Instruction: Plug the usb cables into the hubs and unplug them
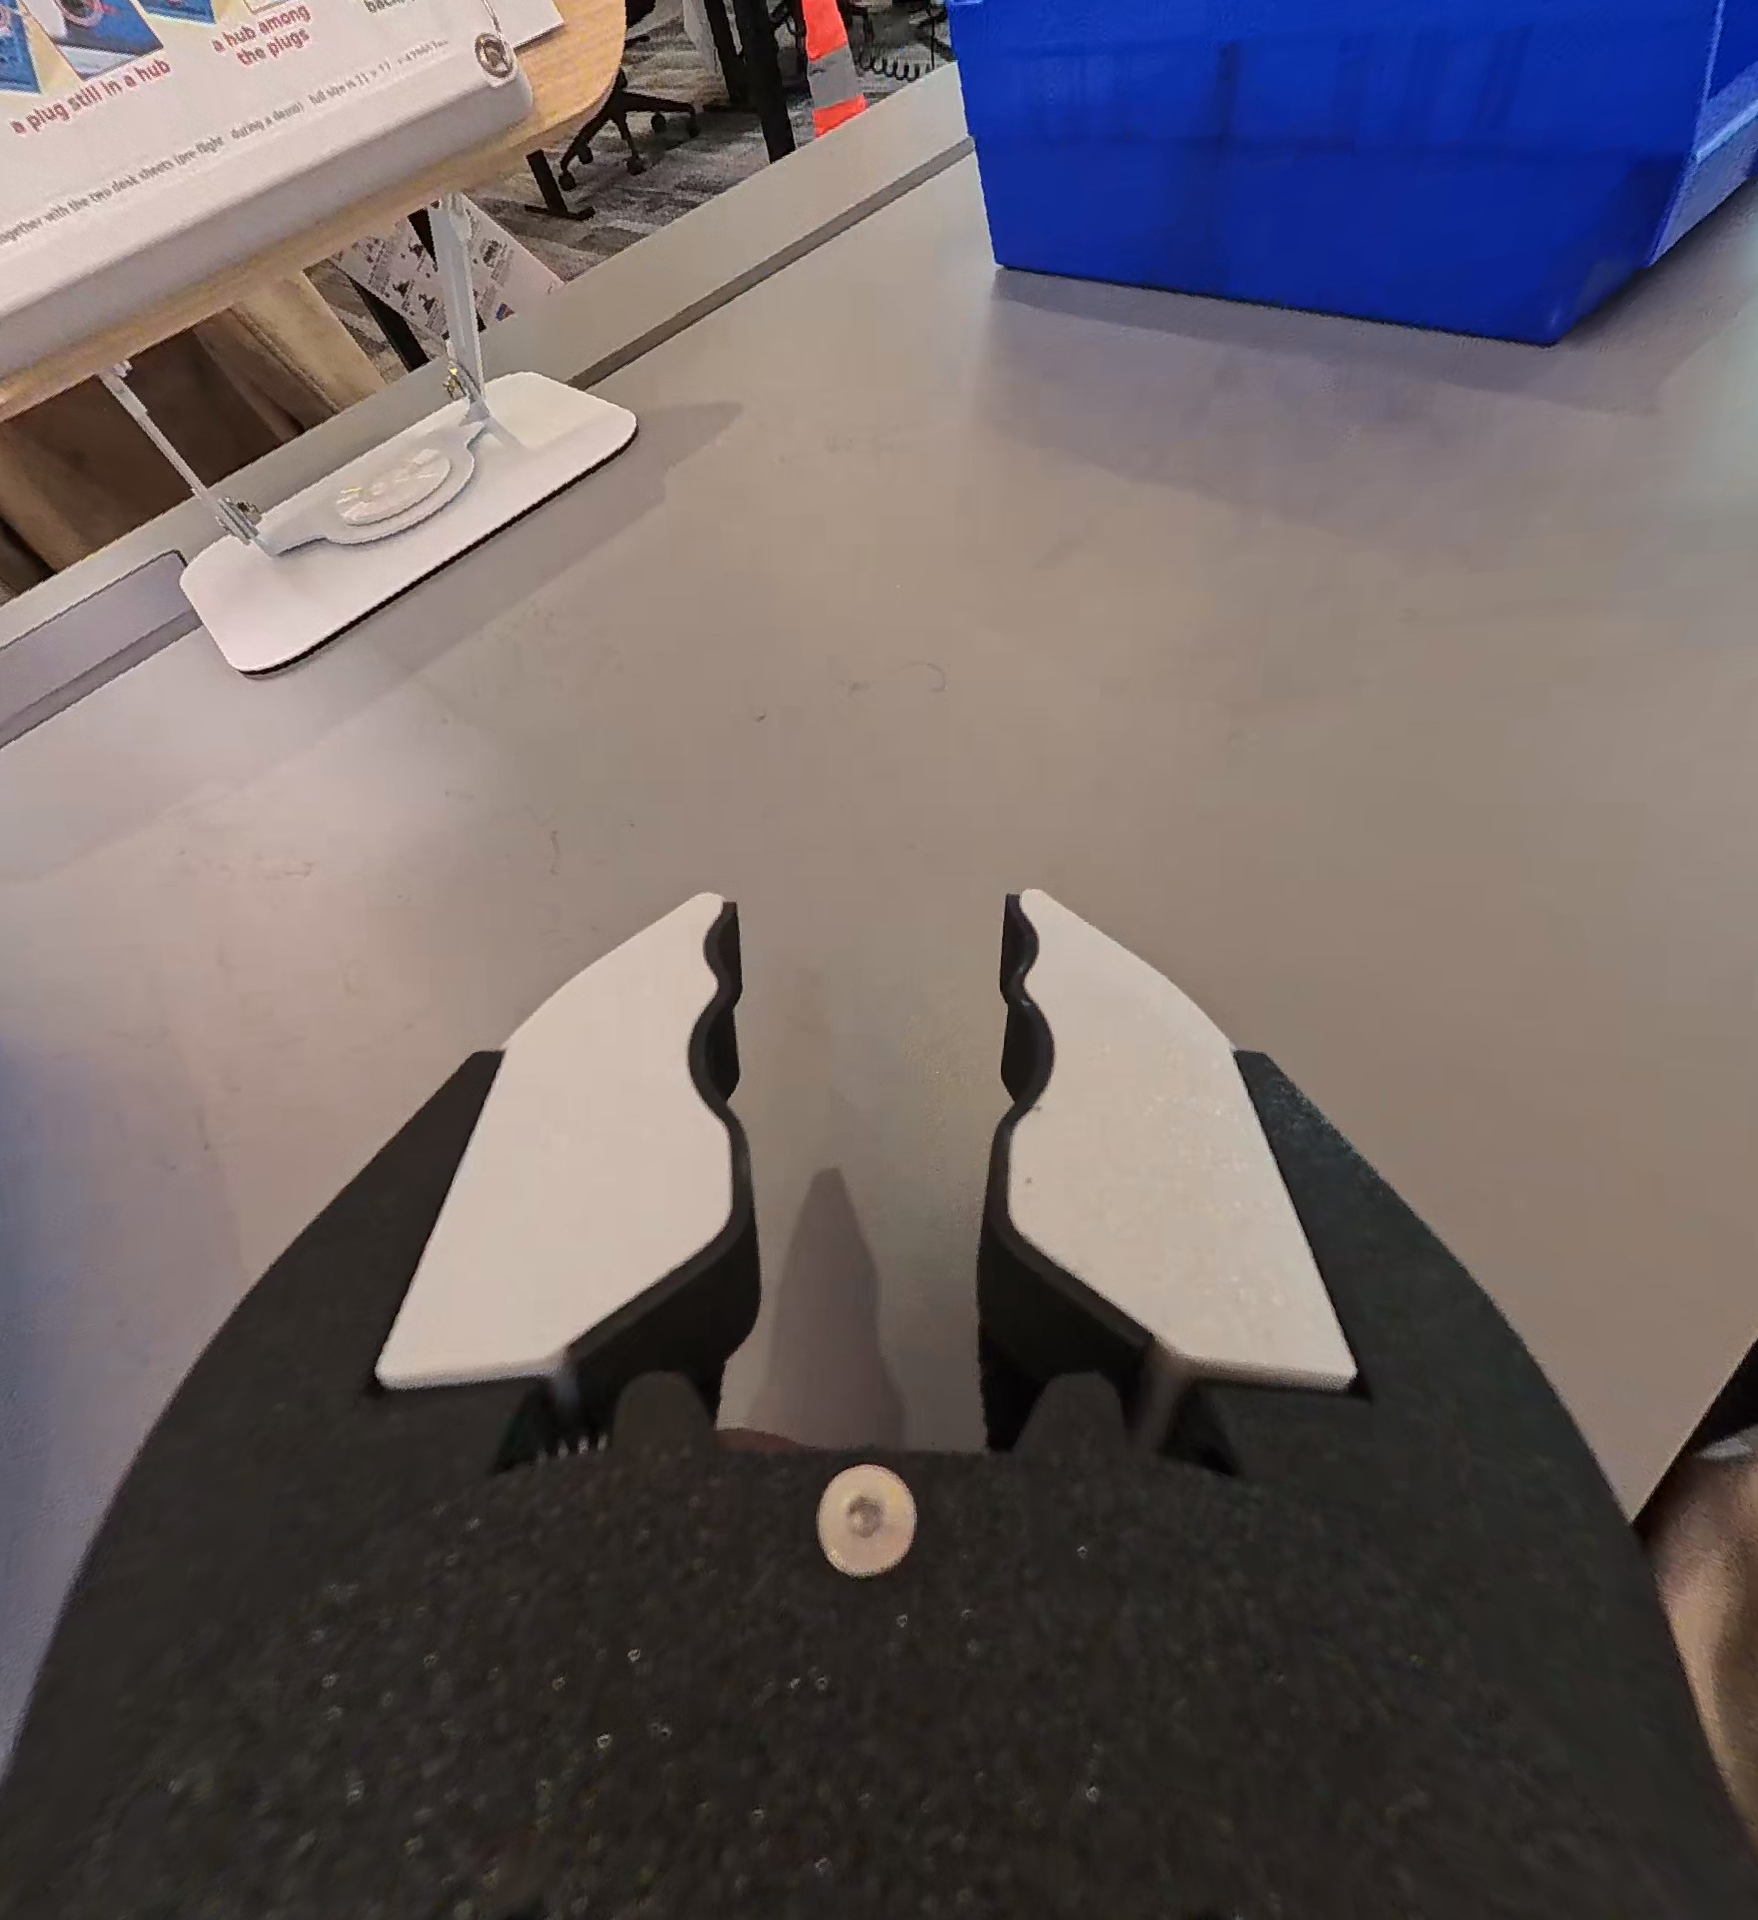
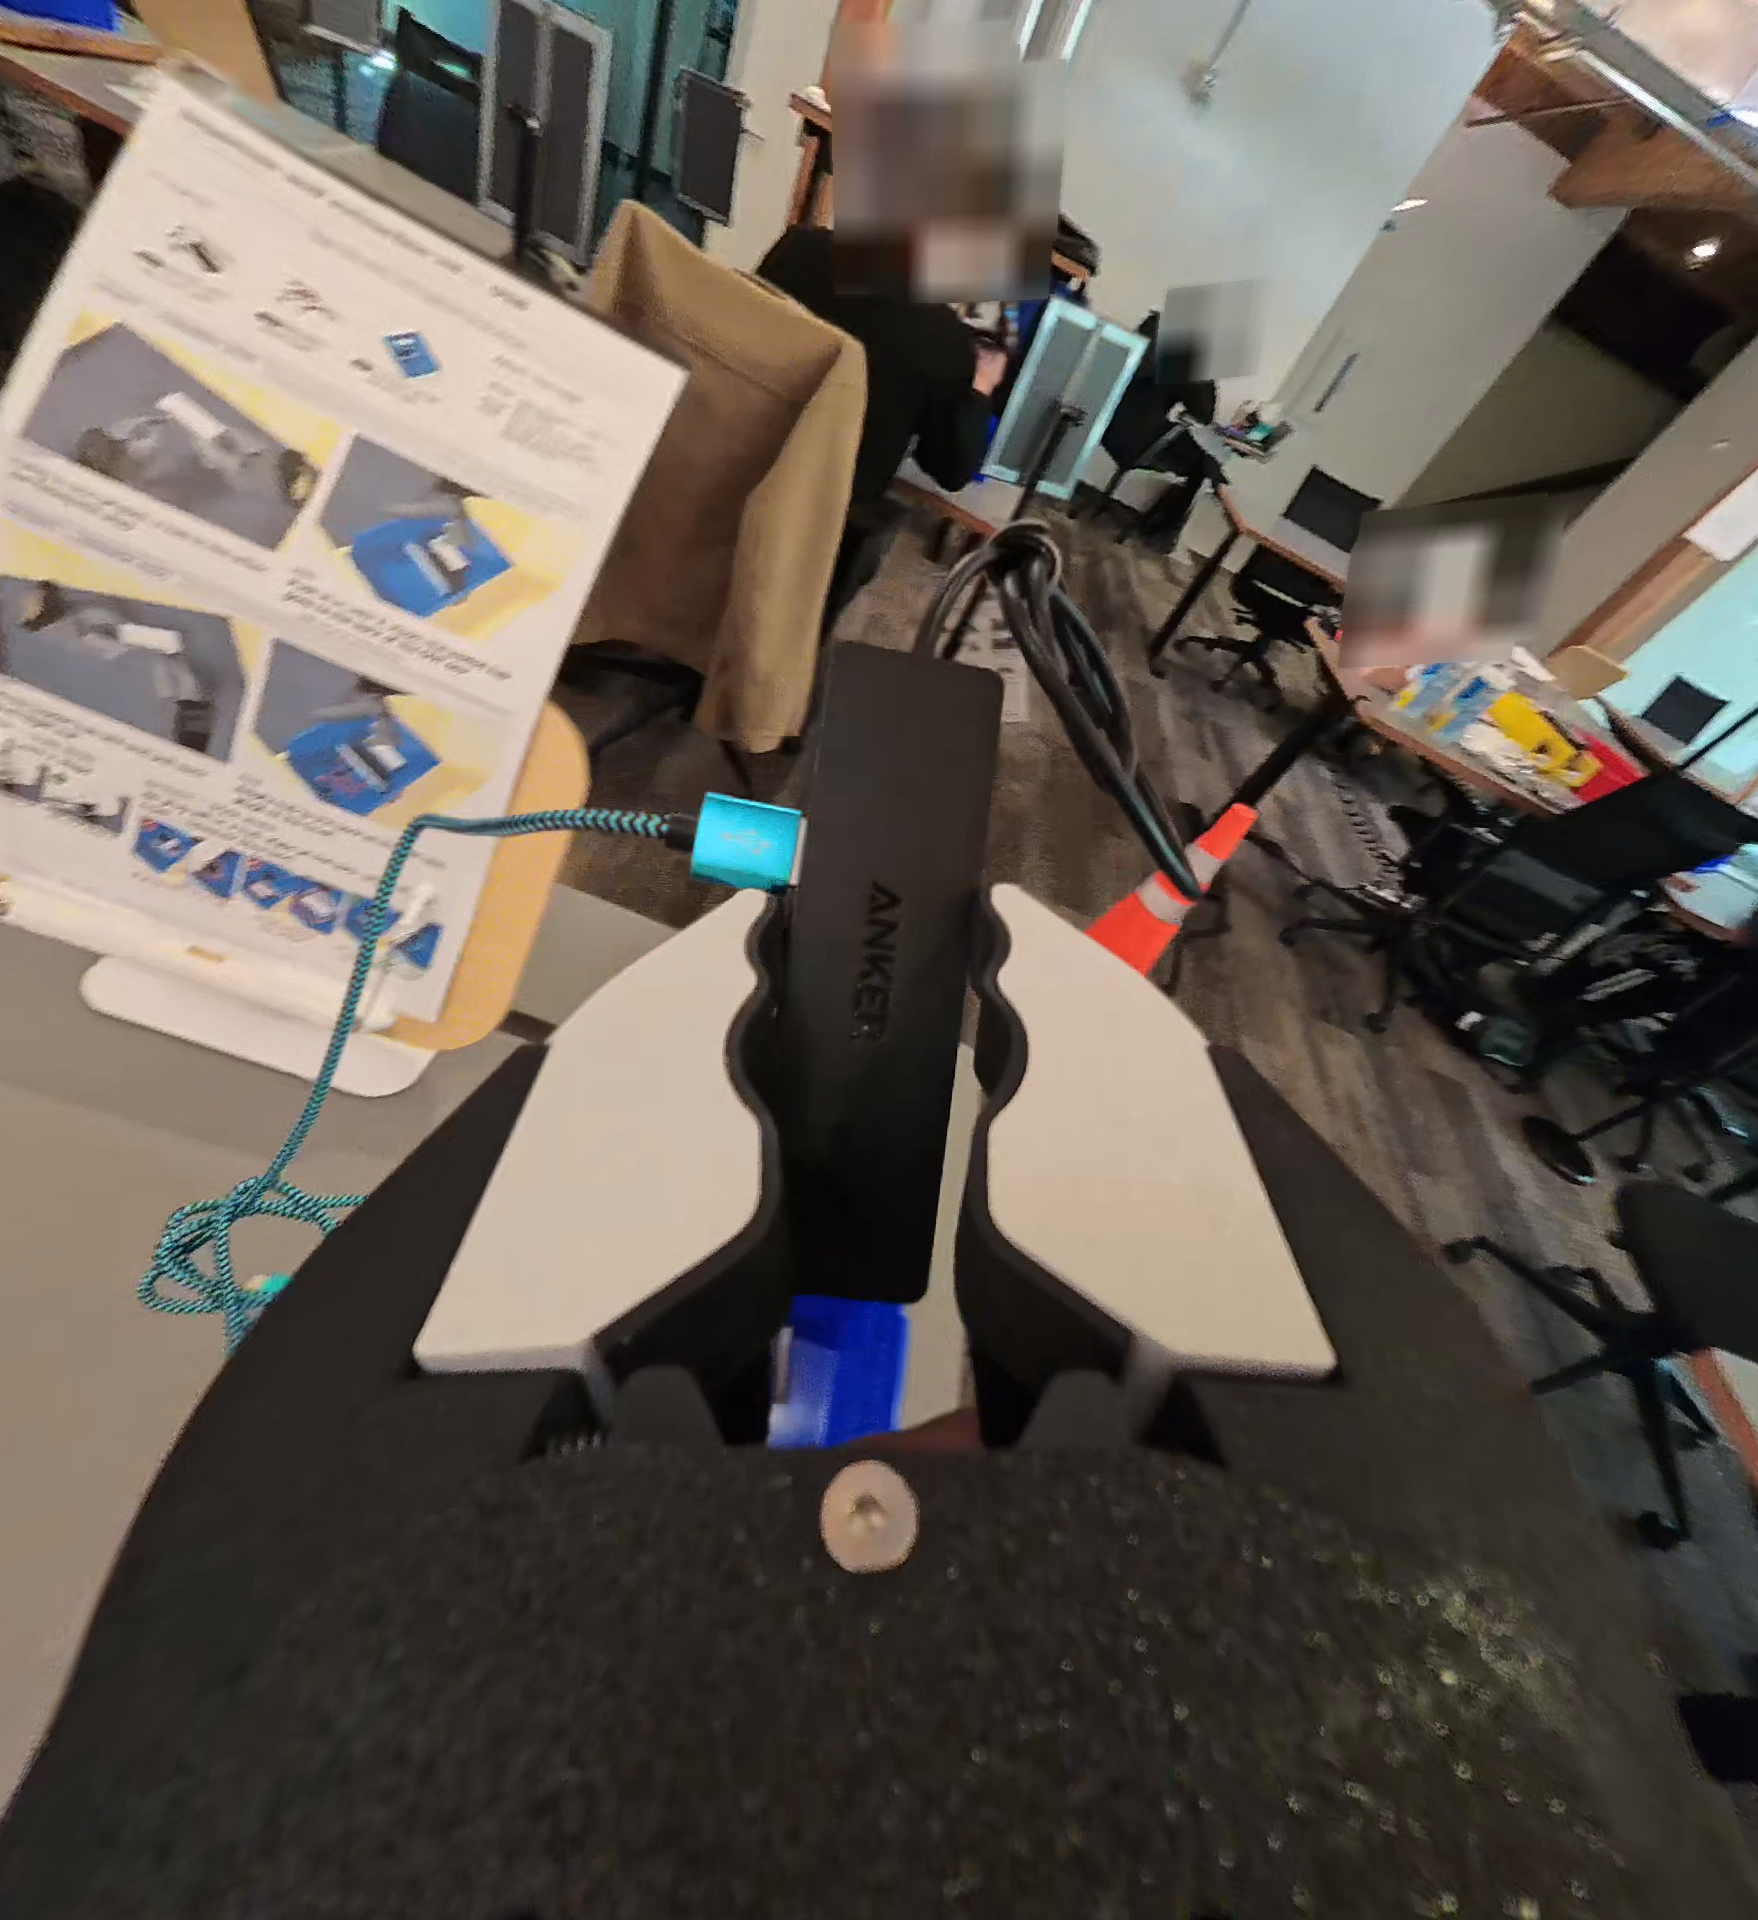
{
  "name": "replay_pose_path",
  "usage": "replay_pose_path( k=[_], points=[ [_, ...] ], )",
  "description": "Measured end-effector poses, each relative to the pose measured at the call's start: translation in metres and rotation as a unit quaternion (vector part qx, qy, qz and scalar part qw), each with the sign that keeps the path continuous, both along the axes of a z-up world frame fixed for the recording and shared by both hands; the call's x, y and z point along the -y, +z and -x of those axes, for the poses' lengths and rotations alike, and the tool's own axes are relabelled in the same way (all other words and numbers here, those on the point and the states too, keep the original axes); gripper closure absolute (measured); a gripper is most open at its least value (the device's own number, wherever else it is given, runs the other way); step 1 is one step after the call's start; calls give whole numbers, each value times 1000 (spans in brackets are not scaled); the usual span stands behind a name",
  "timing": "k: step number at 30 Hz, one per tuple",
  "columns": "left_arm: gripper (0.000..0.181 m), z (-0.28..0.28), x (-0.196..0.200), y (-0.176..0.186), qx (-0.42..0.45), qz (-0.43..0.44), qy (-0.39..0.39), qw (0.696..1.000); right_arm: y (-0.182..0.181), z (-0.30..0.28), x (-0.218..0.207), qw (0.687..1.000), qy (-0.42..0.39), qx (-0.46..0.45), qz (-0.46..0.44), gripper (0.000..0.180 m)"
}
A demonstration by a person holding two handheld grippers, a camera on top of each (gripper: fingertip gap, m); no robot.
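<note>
Looking along the left gripper (image 1: 871, 914), we see bare grey table (image 1: 1062, 644) ahead, a blue bin (image 1: 1374, 166) standing at the far right and a white stand (image 1: 407, 520) at the far left edge carrying an instruction sheet (image 1: 179, 135). Nothing lies between the left fingers (image 1: 594, 1122), which are apart and hold nothing.

In the right wrist view, the same kind of instruction sheet (image 2: 262, 582) stands to the left on the table, while beyond the edge we make out an orange cone (image 2: 1166, 894), office chairs (image 2: 1633, 935) and cluttered desks. The background is motion-blurred, and several patches are mosaicked. A bit of blue shows under the hub near the gripper's base; we cannot tell what it is.

The right gripper (image 2: 875, 914) is clamped on a black hub (image 2: 885, 935), which is lifted off the table and runs lengthwise between the fingers, its far half sticking out past the tips. The hub's own black cable (image 2: 1072, 665) is tied in a bundle at its far end. A teal plug (image 2: 750, 842) sits in the hub's left side just beyond the left fingertip, and its braided teal cable (image 2: 335, 1060) hangs down to a loose tangle on the table at lower left.
</note>
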State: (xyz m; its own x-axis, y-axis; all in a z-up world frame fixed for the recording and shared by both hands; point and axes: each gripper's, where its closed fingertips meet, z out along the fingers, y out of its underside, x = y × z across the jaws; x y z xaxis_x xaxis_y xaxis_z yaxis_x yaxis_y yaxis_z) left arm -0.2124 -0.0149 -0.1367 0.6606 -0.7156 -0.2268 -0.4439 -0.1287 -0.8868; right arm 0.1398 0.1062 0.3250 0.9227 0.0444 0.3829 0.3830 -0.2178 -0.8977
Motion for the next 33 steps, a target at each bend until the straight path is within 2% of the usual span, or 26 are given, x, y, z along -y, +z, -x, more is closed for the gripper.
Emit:
replay_pose_path(
  k=[3,6,9,14,18,25,29,33],
  points=[
    [133,1,0,0,1,1,1,1000,28,-32,-4,999,-34,15,3,145],
    [133,1,-1,0,0,2,2,1000,34,-67,-9,997,-69,37,15,145],
    [133,1,-1,-1,0,4,3,1000,19,-101,-16,993,-103,50,37,146],
    [133,1,-2,-3,-9,5,7,1000,-33,-134,-40,987,-130,51,75,145],
    [133,0,-2,-4,-13,4,6,1000,-100,-141,-60,983,-131,59,116,145],
    [132,1,-1,-4,-12,6,4,1000,-276,-130,-78,962,-83,59,252,145],
    [132,1,-2,-5,-13,8,4,1000,-361,-112,-75,943,-41,39,328,145],
    [132,1,-2,-6,-16,10,5,1000,-421,-97,-63,910,4,39,414,144]
  ],
)
